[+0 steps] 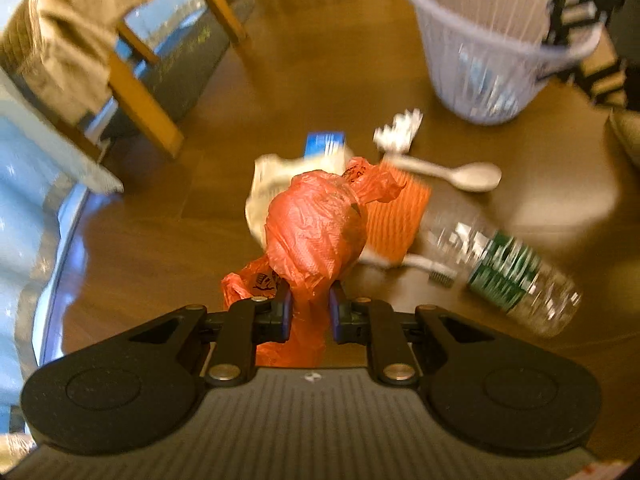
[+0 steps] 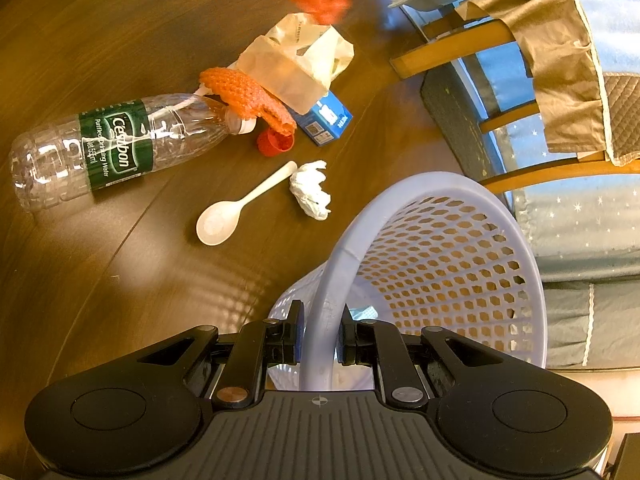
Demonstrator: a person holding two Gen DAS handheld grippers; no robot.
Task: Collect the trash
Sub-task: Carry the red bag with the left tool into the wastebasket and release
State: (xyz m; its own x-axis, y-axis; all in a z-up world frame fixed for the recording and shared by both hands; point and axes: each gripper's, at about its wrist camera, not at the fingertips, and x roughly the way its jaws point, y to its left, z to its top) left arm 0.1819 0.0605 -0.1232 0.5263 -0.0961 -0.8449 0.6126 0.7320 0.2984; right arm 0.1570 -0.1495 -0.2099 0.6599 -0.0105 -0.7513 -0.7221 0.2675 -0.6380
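1. Brown wooden floor (image 2: pixel 100 32), with a wooden chair (image 2: pixel 460 46) draped in tan cloth (image 2: pixel 560 72) at its edge and blue starred fabric (image 2: pixel 580 208) behind.
2. Left gripper (image 1: pixel 310 308) clamped on a thin neck of the orange bag (image 1: pixel 316 224), bundle lifted above the litter pile and blurred in both views.
3. Right gripper (image 2: pixel 320 342) closed on the rim of the basket (image 2: pixel 440 184), tilting its mouth toward the litter.
4. Basket nearly empty; only something pale glimpsed at the bottom, too unclear to name.
5. Risks, as judged:
   - Thin pinch on slick plastic, so the bag may slip out or tear on the way over.
   - Loose bag tail likely to snag the basket rim and leave the bundle hanging outside.
   - Basket held by one rim point only, so liable to swing or tip when the bundle lands.
6. Count on the floor: one bottle (image 2: pixel 100 152), one red cap (image 2: pixel 274 144), one spoon (image 2: pixel 228 216), one tissue wad (image 2: pixel 312 190), one blue box (image 2: pixel 330 118), one paper bag (image 2: pixel 296 68), one orange mesh (image 2: pixel 248 92). Also a white brush-like stick (image 1: pixel 432 268), partly hidden.
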